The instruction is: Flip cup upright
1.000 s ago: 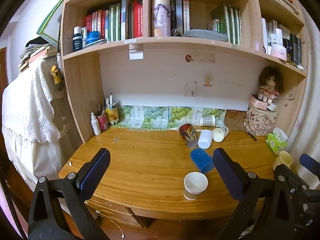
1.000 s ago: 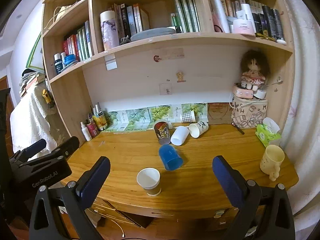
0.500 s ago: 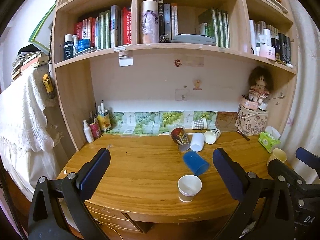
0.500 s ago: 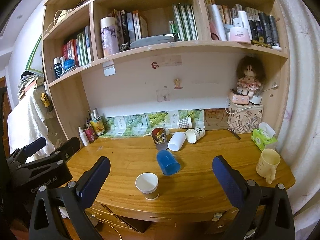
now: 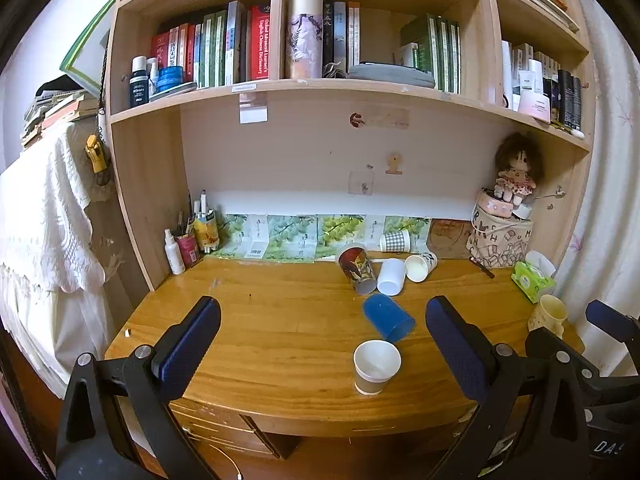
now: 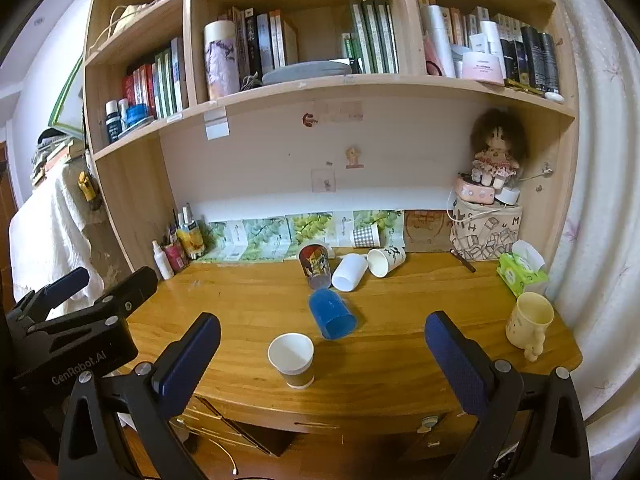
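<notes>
Left wrist view: both grippers, left (image 5: 318,330) and right (image 6: 320,346), gaped wide and empty before the desk's (image 5: 280,320) front edge, presumably to straddle the toppled blue cup (image 5: 388,317).

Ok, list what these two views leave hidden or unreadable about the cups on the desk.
- Blue cup: on its side, mouth toward the cameras; its base is hidden behind its own body in both views.
- Checked cup: too small at the desk's back to tell whether anything is inside.
- Paper cup: upright; its foot is too blurred to read the print.
- Yellow mug: in the left wrist view the right gripper covers its bottom.
</notes>
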The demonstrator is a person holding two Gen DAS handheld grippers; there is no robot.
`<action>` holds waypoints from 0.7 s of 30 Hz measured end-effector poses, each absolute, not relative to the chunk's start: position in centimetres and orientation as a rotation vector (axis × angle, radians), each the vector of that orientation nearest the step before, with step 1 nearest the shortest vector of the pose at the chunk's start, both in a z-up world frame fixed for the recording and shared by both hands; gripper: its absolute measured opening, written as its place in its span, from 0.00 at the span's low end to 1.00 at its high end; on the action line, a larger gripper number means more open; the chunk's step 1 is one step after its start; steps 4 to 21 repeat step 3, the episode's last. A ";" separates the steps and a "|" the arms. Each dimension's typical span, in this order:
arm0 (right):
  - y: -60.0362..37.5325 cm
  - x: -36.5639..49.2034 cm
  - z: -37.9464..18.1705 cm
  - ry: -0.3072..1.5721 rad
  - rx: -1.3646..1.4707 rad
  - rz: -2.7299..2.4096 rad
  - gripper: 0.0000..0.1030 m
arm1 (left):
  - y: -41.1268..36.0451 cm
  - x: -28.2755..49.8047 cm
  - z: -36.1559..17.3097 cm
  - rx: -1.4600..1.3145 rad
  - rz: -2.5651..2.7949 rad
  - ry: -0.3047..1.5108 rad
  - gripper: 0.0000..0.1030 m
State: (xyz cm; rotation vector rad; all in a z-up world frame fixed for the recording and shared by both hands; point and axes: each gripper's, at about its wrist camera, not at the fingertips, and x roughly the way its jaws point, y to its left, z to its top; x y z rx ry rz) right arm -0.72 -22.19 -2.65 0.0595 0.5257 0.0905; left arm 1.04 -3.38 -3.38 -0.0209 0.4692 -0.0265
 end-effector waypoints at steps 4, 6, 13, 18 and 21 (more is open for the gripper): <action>-22.1 -0.9 -2.7 0.538 0.057 0.091 0.99 | -3.3 0.9 -3.4 -0.023 -0.026 0.476 0.99; -22.1 -0.9 -2.7 0.538 0.057 0.091 0.99 | -3.3 0.9 -3.4 -0.023 -0.026 0.476 0.99; -22.1 -0.9 -2.7 0.538 0.057 0.091 0.99 | -3.3 0.9 -3.4 -0.023 -0.026 0.476 0.99; -22.1 -0.9 -2.7 0.538 0.057 0.091 0.99 | -3.3 0.9 -3.4 -0.023 -0.026 0.476 0.99; -22.1 -0.9 -2.7 0.538 0.057 0.091 0.99 | -3.3 0.9 -3.4 -0.023 -0.026 0.476 0.99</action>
